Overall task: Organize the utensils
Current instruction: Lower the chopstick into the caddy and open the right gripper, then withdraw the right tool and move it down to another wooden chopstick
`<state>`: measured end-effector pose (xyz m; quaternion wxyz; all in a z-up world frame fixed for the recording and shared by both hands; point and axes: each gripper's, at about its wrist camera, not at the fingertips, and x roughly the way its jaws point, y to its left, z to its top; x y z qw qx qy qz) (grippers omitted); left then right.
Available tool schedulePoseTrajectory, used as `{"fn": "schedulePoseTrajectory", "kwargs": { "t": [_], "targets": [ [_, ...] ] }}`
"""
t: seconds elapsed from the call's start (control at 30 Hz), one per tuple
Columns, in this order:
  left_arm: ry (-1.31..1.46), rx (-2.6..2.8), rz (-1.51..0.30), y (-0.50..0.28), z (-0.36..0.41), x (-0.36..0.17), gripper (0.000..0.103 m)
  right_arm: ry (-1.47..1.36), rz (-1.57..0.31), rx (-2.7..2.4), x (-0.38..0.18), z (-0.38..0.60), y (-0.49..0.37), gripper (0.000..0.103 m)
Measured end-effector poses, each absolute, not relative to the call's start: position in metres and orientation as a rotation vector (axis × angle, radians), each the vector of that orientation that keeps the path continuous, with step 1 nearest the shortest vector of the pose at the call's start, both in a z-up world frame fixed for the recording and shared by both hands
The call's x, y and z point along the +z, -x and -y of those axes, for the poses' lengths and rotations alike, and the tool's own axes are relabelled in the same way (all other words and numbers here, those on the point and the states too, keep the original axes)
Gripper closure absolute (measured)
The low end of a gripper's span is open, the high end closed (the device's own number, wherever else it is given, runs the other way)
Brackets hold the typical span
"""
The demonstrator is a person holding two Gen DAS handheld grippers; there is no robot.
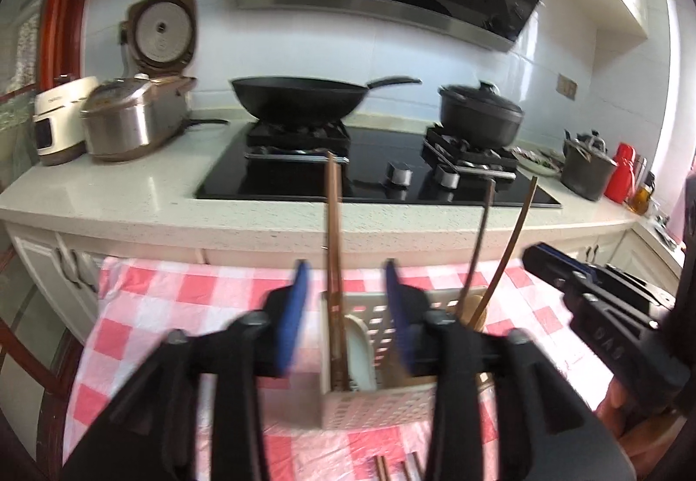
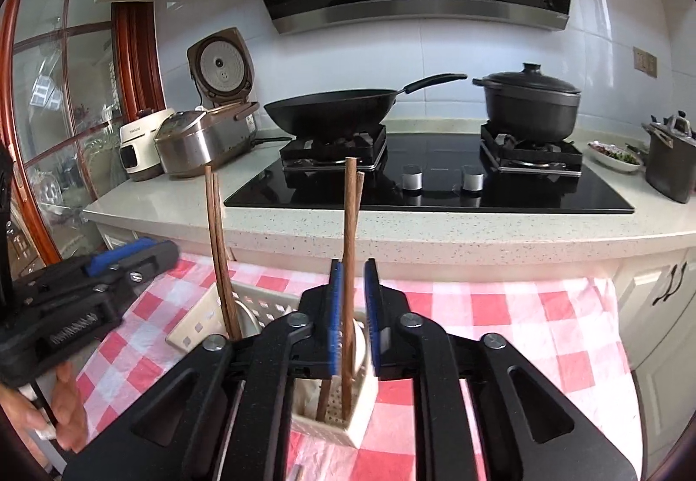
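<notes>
Chopsticks dropped into the caddy (image 2: 348,424)

Your left gripper (image 1: 346,307) and right gripper (image 2: 353,307) gape, holding nothing; chopsticks (image 2: 348,263) are light, stiff, slippery: grip mid-shaft.

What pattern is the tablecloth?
Red and white checks on the tablecloth, clearest in the right wrist view.

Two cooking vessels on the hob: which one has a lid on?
The black pot on the right burner: it carries a domed lid with a knob. The wok on the left burner is uncovered, its long handle pointing toward the pot.
</notes>
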<state>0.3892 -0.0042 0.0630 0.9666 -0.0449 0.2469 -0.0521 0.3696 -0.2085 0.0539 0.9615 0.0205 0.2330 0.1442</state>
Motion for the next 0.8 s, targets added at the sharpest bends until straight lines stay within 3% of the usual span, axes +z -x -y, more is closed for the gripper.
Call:
{"fn": "schedulePoseTrajectory", "kwargs": {
  "t": [0.03,0.07,0.1,0.27,0.63,0.8],
  "targets": [
    [0.099,-0.094,-0.489,-0.382,-0.001,0.063,0.05,-0.045,-0.463,0.289,0.054,0.212,-0.363,0.077],
    [0.109,-0.075,-0.48,-0.373,-0.007,0.062,0.038,-0.049,-0.458,0.287,0.054,0.215,-0.357,0.066],
    [0.123,-0.057,-0.471,-0.364,-0.012,0.06,0.033,-0.055,-0.451,0.286,0.052,0.219,-0.348,0.063],
    [0.142,-0.001,-0.472,-0.321,-0.031,0.04,0.015,-0.044,-0.476,0.267,0.031,0.226,-0.312,0.063],
    [0.176,0.04,-0.561,-0.24,-0.044,-0.022,0.01,-0.076,-0.621,0.25,-0.041,0.218,-0.253,0.063],
    [0.143,0.053,-0.605,-0.225,-0.039,-0.046,0.01,-0.066,-0.704,0.253,-0.071,0.202,-0.241,0.075]
  ]
}}
